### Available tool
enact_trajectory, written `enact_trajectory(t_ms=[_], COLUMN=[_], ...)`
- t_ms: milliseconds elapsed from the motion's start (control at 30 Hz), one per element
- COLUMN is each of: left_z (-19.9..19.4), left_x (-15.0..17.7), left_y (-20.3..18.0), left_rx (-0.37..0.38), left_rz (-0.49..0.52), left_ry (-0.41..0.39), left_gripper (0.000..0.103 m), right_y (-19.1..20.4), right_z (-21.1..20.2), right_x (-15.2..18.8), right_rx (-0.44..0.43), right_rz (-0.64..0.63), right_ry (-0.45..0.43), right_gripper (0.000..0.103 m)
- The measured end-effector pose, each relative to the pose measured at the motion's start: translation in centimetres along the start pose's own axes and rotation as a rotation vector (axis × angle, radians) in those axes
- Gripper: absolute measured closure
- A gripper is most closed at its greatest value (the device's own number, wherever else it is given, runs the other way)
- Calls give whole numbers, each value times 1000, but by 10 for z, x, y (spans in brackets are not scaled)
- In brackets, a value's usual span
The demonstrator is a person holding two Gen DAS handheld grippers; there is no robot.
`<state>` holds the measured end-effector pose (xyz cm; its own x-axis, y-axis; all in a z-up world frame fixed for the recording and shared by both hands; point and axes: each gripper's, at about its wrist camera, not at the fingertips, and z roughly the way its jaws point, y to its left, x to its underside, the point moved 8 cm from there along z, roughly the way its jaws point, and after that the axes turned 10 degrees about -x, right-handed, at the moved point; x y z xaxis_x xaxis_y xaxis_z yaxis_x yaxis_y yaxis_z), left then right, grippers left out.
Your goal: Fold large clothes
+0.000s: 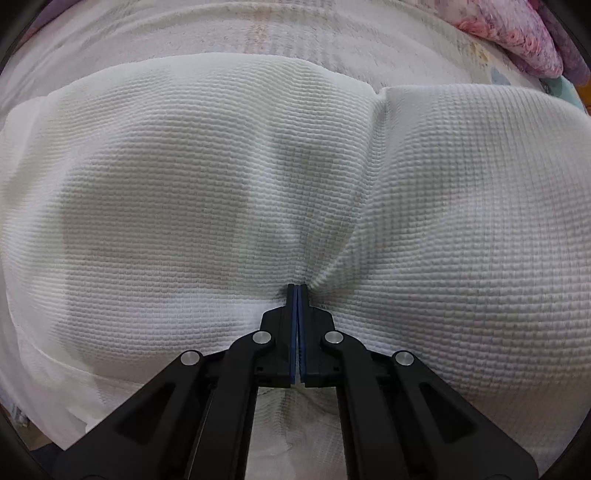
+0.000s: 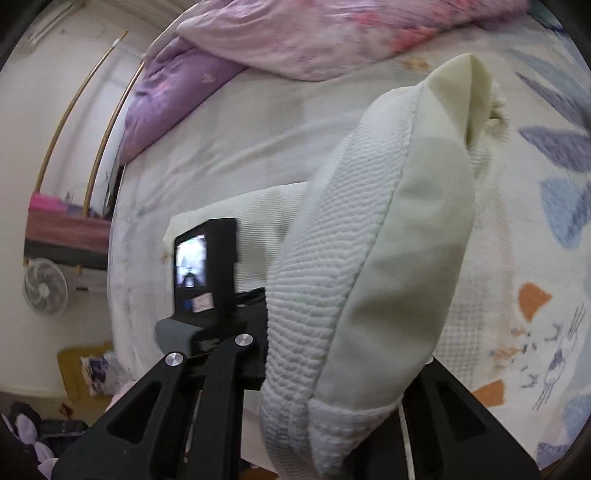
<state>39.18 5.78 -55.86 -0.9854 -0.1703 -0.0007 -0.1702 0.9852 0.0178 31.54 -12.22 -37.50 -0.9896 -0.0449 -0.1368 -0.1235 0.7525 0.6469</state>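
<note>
The white waffle-knit garment (image 1: 207,192) is spread over the bed (image 1: 258,33). The left tongs (image 1: 297,291) are pressed together, tips down in a pinched-up ridge of the cloth near the middle. The right tongs (image 2: 332,369) are pinching a fold of the same garment, lifted clear of the bed, though their tips are hidden behind it. A purple quilt (image 2: 166,96) is bunched at the far side.

Bed (image 2: 221,155) — white garment (image 1: 184,184), pink and purple quilts (image 2: 295,37) on it.
</note>
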Motion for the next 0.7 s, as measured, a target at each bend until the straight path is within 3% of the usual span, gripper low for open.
enact_trajectory(t_ms=[133,233,400,433,533,567,633,700], left_z=[-7,-50,-80,-84,-104,-109,-133,-130], left_x=[-9,-10,-4,9,9,19,34,29], left_y=[21,43,119,112,155,151,187,206], left_rx=[12,27,15,11,-30,-31,-34,-48], left_rz=[-1,10,-16,-19,-41,-46,-61,-72], left_ry=[64,30,1,-8,-22,-24,-30,-38], left_gripper=[103,103,103,103,103,103,103,102], right_y=[36,64,100,107,128,133,144,152], right_z=[11,25,60,68,100,109,132,156], right_x=[-7,-3,0,3,7,9,13,18], right_rx=[-19,27,55,59,68,70,67,70], right_rz=[-34,-115,-109,-107,-94,-87,-63,-43], right_ry=[38,73,109,117,149,159,178,202], right_gripper=[88,88,88,88,88,88,87,87])
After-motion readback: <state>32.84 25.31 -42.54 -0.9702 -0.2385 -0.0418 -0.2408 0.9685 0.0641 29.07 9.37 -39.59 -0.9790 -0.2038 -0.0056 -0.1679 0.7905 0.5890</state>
